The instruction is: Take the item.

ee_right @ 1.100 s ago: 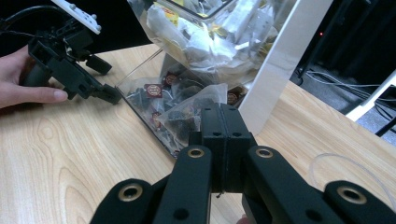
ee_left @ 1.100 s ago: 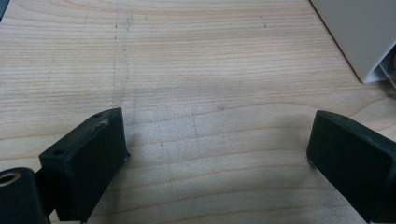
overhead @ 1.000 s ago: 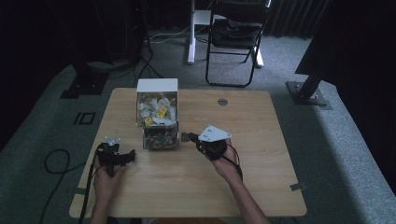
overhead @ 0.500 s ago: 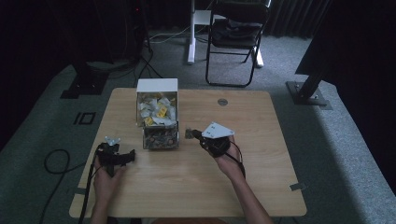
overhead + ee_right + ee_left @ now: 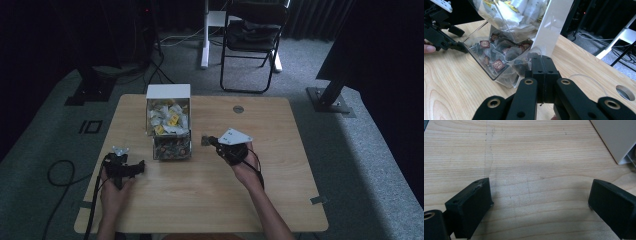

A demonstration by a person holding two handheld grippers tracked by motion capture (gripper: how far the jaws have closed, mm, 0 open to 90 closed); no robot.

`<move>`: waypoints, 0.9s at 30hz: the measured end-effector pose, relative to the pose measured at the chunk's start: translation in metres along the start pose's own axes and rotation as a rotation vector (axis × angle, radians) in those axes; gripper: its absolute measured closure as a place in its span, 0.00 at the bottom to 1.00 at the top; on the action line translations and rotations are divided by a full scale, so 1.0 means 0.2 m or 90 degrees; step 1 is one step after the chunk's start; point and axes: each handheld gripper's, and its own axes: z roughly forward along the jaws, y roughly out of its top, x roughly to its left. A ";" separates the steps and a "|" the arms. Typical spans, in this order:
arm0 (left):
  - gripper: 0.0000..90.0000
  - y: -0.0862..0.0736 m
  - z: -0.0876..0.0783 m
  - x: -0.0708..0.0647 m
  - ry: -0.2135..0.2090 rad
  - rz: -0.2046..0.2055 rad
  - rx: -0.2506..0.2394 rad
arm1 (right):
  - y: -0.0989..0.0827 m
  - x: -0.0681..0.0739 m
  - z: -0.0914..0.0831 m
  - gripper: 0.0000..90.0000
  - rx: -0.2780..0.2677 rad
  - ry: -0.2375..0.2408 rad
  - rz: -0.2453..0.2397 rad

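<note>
I have the right gripper (image 5: 541,62) with its jaws pressed together, pinching the edge of a clear tea bag sachet (image 5: 520,65) at the open front of the lower bin. That sachet lies against the foot of the two-tier dispenser (image 5: 168,122), which stands toward the far left of the desk (image 5: 280,200) (upper tier pale sachets, lower tier dark ones). My left gripper (image 5: 124,169) sits near the desk's left edge, well apart from the dispenser, jaws spread wide over bare wood with nothing between them
</note>
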 end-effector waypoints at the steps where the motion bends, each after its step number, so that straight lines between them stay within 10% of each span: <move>1: 0.06 0.00 0.00 0.00 0.000 0.000 0.000 | 0.00 0.00 0.00 1.00 0.000 -0.001 0.001; 27: 0.06 0.00 0.00 0.00 0.000 -0.001 0.000 | 0.00 -0.09 0.03 1.00 0.002 -0.034 0.022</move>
